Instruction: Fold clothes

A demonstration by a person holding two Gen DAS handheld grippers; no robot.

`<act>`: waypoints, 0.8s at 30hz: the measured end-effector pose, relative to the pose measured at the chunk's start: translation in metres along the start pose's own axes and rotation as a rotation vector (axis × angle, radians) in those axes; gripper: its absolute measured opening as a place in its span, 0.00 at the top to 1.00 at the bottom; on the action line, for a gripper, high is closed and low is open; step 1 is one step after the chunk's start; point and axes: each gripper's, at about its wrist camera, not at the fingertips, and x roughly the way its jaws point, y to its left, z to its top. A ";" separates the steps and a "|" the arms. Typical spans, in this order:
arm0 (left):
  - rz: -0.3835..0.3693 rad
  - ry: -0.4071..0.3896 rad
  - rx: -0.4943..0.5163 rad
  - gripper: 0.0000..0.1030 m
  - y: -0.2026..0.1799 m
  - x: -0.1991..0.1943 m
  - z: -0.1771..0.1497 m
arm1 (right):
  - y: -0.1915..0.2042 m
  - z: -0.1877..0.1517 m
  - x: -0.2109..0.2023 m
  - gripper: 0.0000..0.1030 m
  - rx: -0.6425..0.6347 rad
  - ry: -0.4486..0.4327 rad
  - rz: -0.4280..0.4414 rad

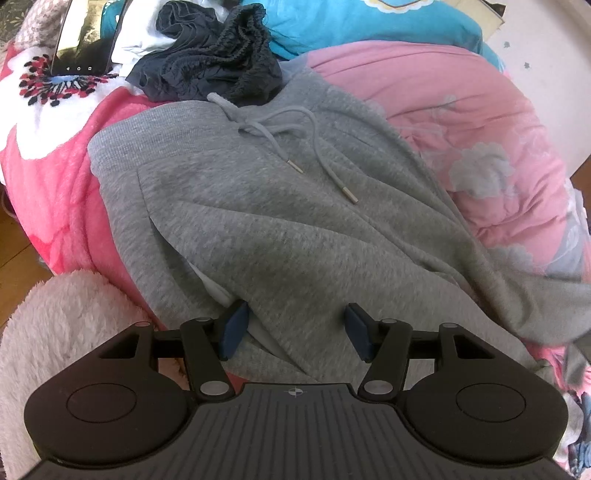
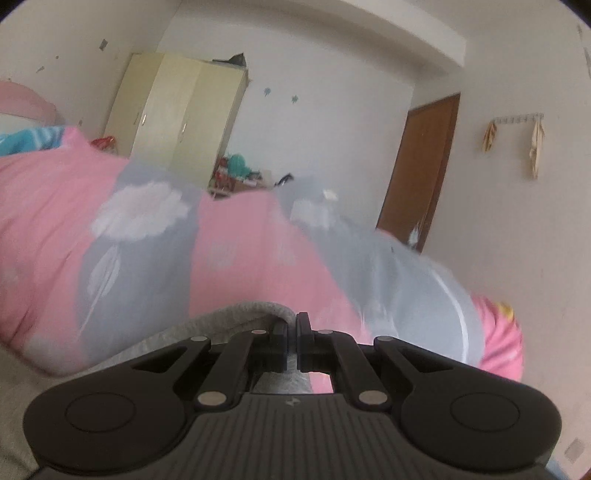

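While grey sweatpants (image 1: 280, 229) lie on pink quilt (image 1: 461, 122), left gripper (image 1: 295, 332) spread, pads apart over cloth; right gripper (image 2: 291, 339) pinching grey fabric; wardrobe (image 2: 177, 118), door (image 2: 421, 162) behind.

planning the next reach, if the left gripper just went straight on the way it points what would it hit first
Most likely the grey sweatpants: the left gripper tilts down at them, jaws open, with their fabric lying directly ahead between the pads. Depth is hard to judge.

- pink quilt (image 1: 443, 110) with white cloud print, bunched
- blue bedding (image 1: 351, 22) behind it
- phone (image 1: 85, 40) on floral blanket (image 1: 48, 155)
- cream wardrobe (image 2: 177, 114), brown door (image 2: 417, 166), wall hooks (image 2: 517, 120)
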 end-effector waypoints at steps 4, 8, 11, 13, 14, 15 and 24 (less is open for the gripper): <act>0.005 0.003 0.013 0.44 -0.002 0.000 0.000 | 0.005 0.004 0.043 0.97 0.053 0.000 -0.025; 0.002 0.006 0.014 0.44 -0.001 0.001 0.000 | 0.008 -0.032 0.078 0.96 0.102 0.133 -0.008; 0.004 0.008 0.032 0.43 -0.002 0.001 0.000 | 0.008 -0.071 0.091 0.95 0.133 0.237 0.030; 0.004 0.005 0.047 0.41 -0.004 0.002 0.000 | 0.005 -0.093 0.096 0.94 0.151 0.346 0.064; 0.004 0.003 0.050 0.40 -0.004 0.002 -0.001 | 0.003 -0.104 0.099 0.92 0.159 0.401 0.081; 0.003 0.002 0.051 0.39 -0.004 0.002 -0.001 | 0.002 -0.115 0.102 0.91 0.168 0.455 0.098; 0.000 0.002 0.092 0.35 -0.007 0.003 -0.002 | -0.059 -0.141 0.013 0.41 0.486 0.469 0.188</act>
